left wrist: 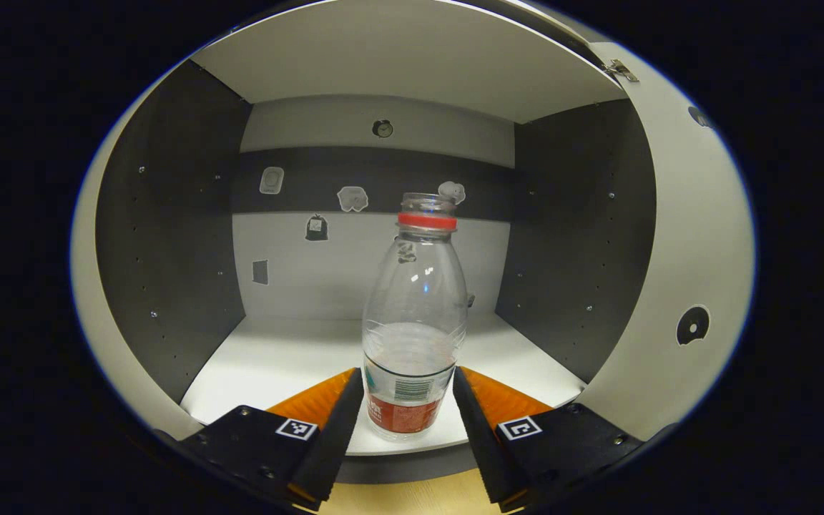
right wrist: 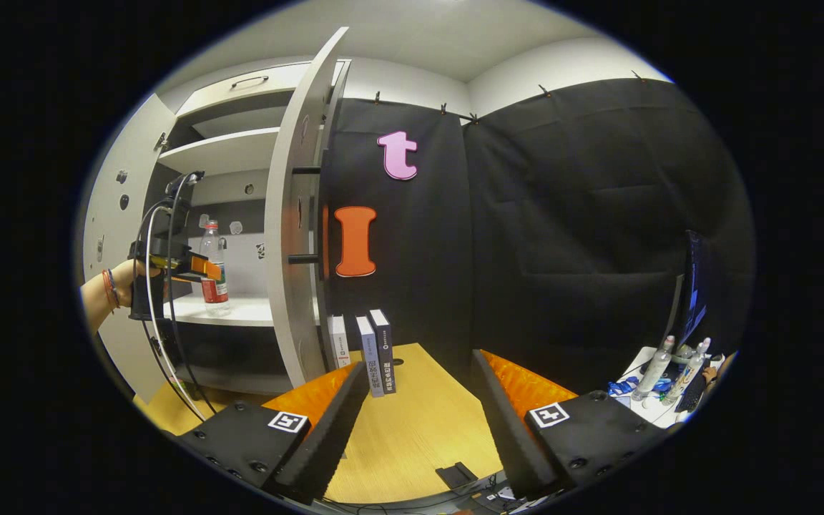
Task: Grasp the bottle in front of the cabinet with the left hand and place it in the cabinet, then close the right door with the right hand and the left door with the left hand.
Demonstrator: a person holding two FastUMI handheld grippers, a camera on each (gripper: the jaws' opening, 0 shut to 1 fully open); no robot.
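In the left gripper view the bottle [left wrist: 415,315] stands upright on the white shelf [left wrist: 276,365] of the cabinet [left wrist: 169,236], near the shelf's front edge, at about 6 o'clock in the round picture. It is clear plastic, with a red ring under an uncapped neck and a red label low on its body. The bottle's foot is partly masked by the left hand-held gripper [left wrist: 408,418], whose fingers stand on either side of the label. Whether both press on the plastic cannot be told; narrow gaps seem to show at each side. Small stickers on the cabinet's back wall are too blurred to make out.

In the right gripper view the same bottle [right wrist: 214,268] shows small at 9 o'clock, on the shelf, with the left hand-held gripper [right wrist: 201,268] at its lower part and a hand [right wrist: 122,279] behind it, the arm cut off by the picture's edge. The right door [right wrist: 297,236] stands open, seen nearly edge-on, and hides part of the cabinet's inside. The left door [right wrist: 115,214] is open too. The right hand-held gripper [right wrist: 418,400] is released, its fingers spread over the wooden surface [right wrist: 412,429] with nothing between them. Three slim boxes [right wrist: 369,350] stand upright just beside the right door's foot. At 4 o'clock some bottles [right wrist: 669,365] are too small to tell apart.
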